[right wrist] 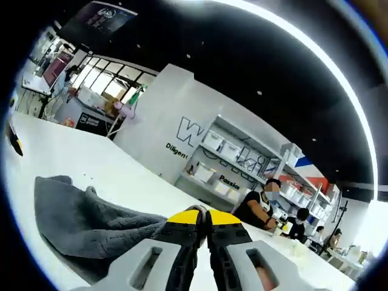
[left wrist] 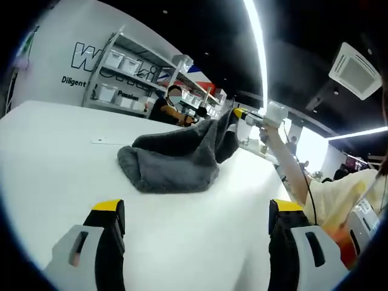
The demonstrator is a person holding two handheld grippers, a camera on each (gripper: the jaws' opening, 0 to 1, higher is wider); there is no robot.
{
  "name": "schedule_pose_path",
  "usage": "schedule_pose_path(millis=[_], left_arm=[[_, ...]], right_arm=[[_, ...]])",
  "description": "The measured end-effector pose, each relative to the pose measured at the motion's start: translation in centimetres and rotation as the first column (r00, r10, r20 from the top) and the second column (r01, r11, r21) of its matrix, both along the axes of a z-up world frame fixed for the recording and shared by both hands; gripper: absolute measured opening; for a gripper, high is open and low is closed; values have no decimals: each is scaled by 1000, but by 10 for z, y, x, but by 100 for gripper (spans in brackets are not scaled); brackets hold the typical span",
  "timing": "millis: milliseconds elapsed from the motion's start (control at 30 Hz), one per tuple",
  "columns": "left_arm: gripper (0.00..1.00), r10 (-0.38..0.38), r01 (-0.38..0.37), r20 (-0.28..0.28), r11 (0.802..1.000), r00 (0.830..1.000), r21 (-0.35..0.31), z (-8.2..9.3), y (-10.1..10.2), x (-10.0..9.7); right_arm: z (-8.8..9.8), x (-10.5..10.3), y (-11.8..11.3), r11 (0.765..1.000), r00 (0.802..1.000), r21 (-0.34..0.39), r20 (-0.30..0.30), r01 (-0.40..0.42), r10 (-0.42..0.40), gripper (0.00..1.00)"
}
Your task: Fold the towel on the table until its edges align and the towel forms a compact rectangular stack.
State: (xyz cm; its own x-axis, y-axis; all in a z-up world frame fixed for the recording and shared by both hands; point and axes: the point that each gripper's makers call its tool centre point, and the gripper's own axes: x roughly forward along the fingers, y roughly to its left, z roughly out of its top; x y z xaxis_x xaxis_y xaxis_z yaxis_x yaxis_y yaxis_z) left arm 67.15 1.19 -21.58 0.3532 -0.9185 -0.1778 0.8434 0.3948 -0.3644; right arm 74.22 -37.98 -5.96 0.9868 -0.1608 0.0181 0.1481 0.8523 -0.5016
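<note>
On the white bench [left wrist: 54, 163] the grey towel [left wrist: 173, 160] lies bunched in a loose heap, straight ahead of the left tongs [left wrist: 197, 212] and a little apart from them; those tongs hang over the bench with their 2 jaws spread wide, nothing between them. The right tongs [right wrist: 204, 218] have their yellow-tipped jaws pressed together on a raised corner of the towel, lifting it off the heap. Beyond both tongs, shelves [right wrist: 236, 160] of white bins line a wall, with seated people [right wrist: 257, 206] nearby.
</note>
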Motion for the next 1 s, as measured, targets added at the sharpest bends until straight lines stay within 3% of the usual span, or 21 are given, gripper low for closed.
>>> schedule_pose_path(millis=[100, 300, 500, 833, 1000], left_arm=[[97, 1, -1, -2, 1000, 1000, 3, -1, 0, 0], [97, 6, -6, -12, 1000, 1000, 1, -3, 1, 1], [97, 15, -15, -17, 1000, 1000, 1, -4, 3, 4], [97, 19, -19, -24, 1000, 1000, 9, -8, 3, 4], [96, 19, -19, -29, 1000, 999, 18, -12, 3, 5]], right_arm=[[-16, 0, -8, 1000, 1000, 12, 0, 6, -6, 0], [-50, -4, -21, 997, 998, 67, -58, 24, -20, 0], [-79, -8, -27, 997, 992, 69, -124, 32, -23, 1], [-136, -15, -62, 989, 960, 73, -258, 132, -109, 1], [-158, -17, -78, 983, 947, 95, -296, 157, -122, 3]])
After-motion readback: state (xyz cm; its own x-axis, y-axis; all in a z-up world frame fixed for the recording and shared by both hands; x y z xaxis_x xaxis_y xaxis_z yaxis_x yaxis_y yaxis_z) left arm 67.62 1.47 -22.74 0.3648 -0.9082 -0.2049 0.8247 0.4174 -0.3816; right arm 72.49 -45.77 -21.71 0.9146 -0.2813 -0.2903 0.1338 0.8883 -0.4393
